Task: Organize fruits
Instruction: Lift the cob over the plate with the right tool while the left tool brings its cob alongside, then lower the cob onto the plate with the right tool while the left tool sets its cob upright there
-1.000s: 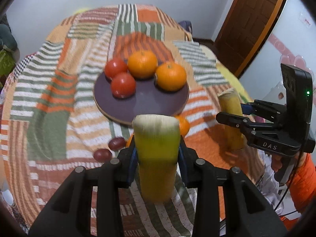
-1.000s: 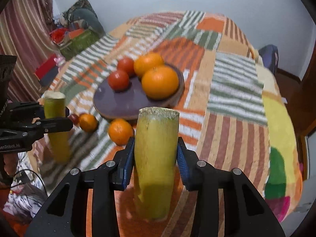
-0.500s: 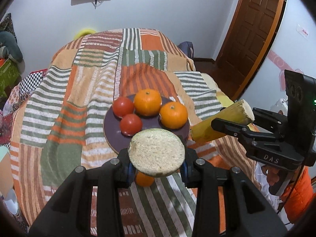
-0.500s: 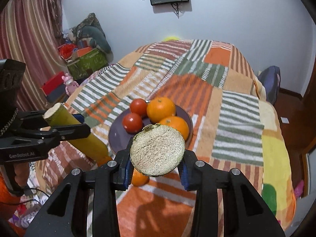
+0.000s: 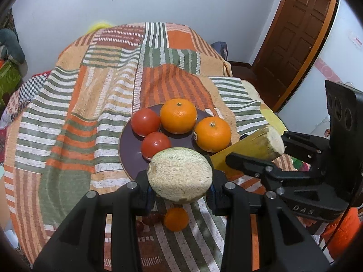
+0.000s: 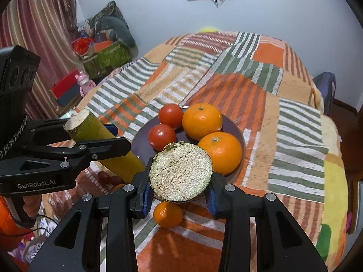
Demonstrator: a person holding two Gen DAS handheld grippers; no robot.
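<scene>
A dark purple plate on the striped blanket holds two tomatoes and two big oranges. My left gripper is shut on a yellow-green sugarcane piece, its cut end facing the camera, held above the plate's near edge. My right gripper is shut on a second sugarcane piece, also tilted end-on. Each gripper shows in the other view: the right one with its cane, the left one with its cane.
A small mandarin and dark red fruits lie on the blanket in front of the plate; the mandarin also shows in the right wrist view. A wooden door stands right. Boxes and toys sit on the floor left.
Both grippers have lifted and tilted their sugarcane pieces from upright on the blanket to end-on toward the cameras, and have risen higher above the plate.
</scene>
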